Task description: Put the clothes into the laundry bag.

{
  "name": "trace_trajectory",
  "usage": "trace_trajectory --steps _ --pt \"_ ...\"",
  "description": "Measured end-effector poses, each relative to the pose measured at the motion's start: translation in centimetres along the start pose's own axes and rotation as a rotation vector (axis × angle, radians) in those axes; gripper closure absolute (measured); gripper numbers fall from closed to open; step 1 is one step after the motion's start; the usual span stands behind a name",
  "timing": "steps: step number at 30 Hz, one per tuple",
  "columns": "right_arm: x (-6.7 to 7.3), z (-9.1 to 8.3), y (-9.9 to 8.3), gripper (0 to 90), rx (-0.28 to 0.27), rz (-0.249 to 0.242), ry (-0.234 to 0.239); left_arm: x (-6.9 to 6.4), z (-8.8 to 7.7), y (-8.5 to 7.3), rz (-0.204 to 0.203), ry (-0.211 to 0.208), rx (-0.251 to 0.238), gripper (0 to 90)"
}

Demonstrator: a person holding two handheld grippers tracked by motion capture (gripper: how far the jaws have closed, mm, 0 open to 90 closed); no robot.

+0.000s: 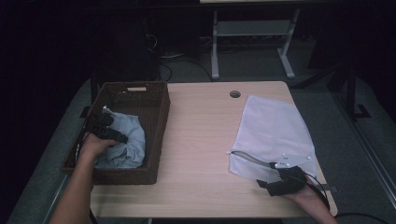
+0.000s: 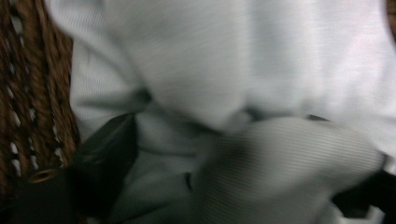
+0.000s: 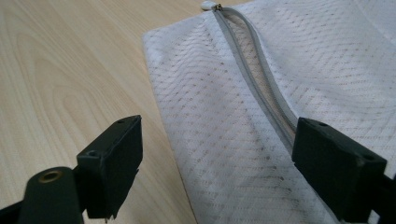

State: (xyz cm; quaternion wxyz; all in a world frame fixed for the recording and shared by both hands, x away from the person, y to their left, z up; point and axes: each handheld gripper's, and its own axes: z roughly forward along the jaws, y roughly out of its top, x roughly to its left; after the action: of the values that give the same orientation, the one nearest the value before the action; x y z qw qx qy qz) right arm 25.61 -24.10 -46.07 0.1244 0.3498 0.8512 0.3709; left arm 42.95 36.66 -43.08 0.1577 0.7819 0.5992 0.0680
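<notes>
Black left gripper [image 1: 108, 130]: it sits at the left of the high view, inside the basket, down on the grey cloth. In the left gripper view one black jaw shows at the lower left and a dark bit at the lower right, with folds of cloth bunched between them. The picture is blurry, so I cannot tell if the jaws are pinching the cloth or just pushed into it.
Left hand [image 1: 95, 147]: it comes up from the bottom left of the high view and holds that gripper.
Grey cloth [image 1: 126, 140]: soft and crumpled, lying in the near half of the basket. Up close [image 2: 261, 70] it is pale, with fine ribs.
Basket [image 1: 159, 116]: brown and woven, at the left edge of the table. Its wall [image 2: 37, 93] shows on the left side of the left gripper view, touching the cloth.
Black right gripper [image 3: 217, 172]: its jaws are spread wide apart with nothing between them. It hangs just over the near corner of the mesh bag. In the high view it [image 1: 280, 182] is at the lower right.
Right hand [image 1: 306, 196]: at the bottom right of the high view, holding that gripper.
Mesh bag [image 1: 273, 130]: white, lying flat on the right side of the table, well apart from the basket.
Zipper [image 3: 261, 84]: grey, running along the bag from the top middle of the right gripper view to the right jaw. It gapes a little.
Table [image 1: 201, 140]: light wood, with a small round hole [image 1: 235, 94] near its far edge.
</notes>
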Motion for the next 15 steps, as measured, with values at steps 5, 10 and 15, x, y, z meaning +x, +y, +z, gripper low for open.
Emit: trace_trajectory --steps 5,10,15 --pt "0.01 0.09 0.01 15.5 0.005 0.0 0.003 -0.27 -0.2 0.08 0.046 -0.085 -0.005 30.0" --pt "0.08 0.13 0.03 15.7 0.006 -0.007 0.006 -0.6 -0.53 0.06 0.074 -0.168 -0.004 64.3" --pt "0.11 0.14 0.03 15.7 0.007 -0.007 0.006 -0.57 -0.75 0.2 0.063 -0.176 0.008 74.8"
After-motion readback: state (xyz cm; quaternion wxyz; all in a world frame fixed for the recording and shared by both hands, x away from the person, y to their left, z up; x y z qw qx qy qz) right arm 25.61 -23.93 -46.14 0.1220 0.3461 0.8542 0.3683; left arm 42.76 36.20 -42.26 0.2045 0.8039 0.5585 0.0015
